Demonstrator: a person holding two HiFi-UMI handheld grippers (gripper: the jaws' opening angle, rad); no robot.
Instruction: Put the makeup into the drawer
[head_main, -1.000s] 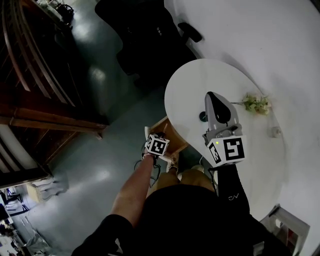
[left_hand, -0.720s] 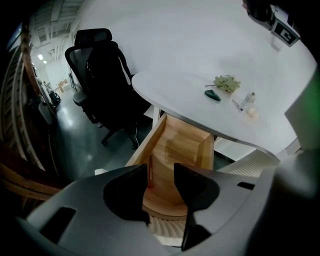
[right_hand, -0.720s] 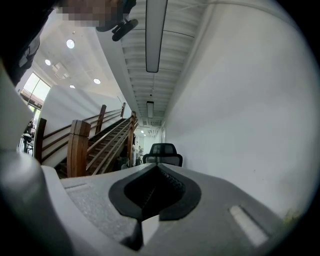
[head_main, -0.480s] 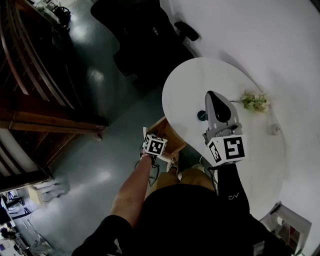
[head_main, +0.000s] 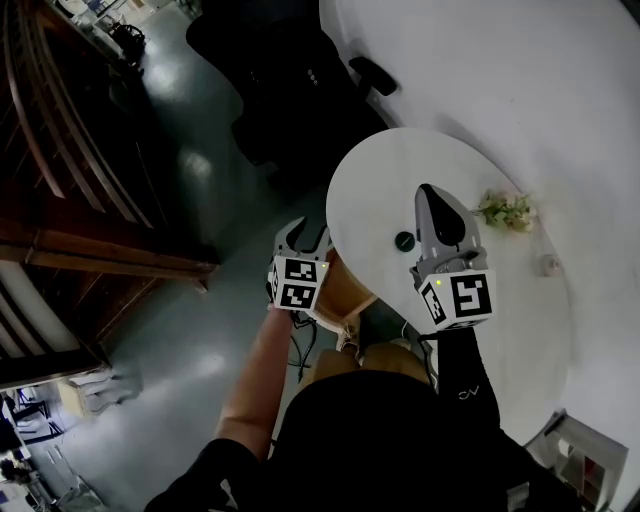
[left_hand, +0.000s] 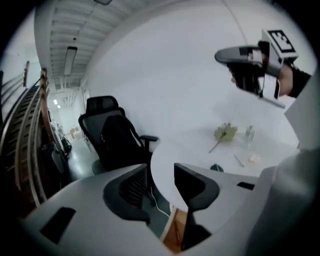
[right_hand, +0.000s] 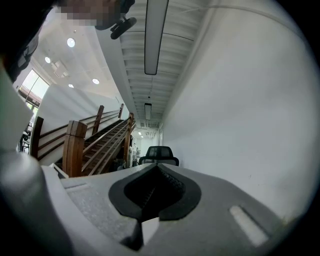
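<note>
Left hand-held gripper (head_main: 304, 233): my jaws just opened, moderately wide, nothing between them.
Right hand-held gripper (head_main: 430, 192): pinched together, empty.
Makeup (head_main: 404, 240): on the desk (head_main: 500, 300), ahead-right of my left gripper.
Next: I'd straddle it squarely, then close.

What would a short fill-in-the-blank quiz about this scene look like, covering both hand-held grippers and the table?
1. The left hand-held gripper has jaws that stand ____, with nothing between them.
2. The right hand-held gripper has its jaws ____.
3. The flowers lie on a round table whose top is ____.
4. The office chair near the table is ____.
Missing words: open; shut; white; black. The left jaws have just been opening.
</note>
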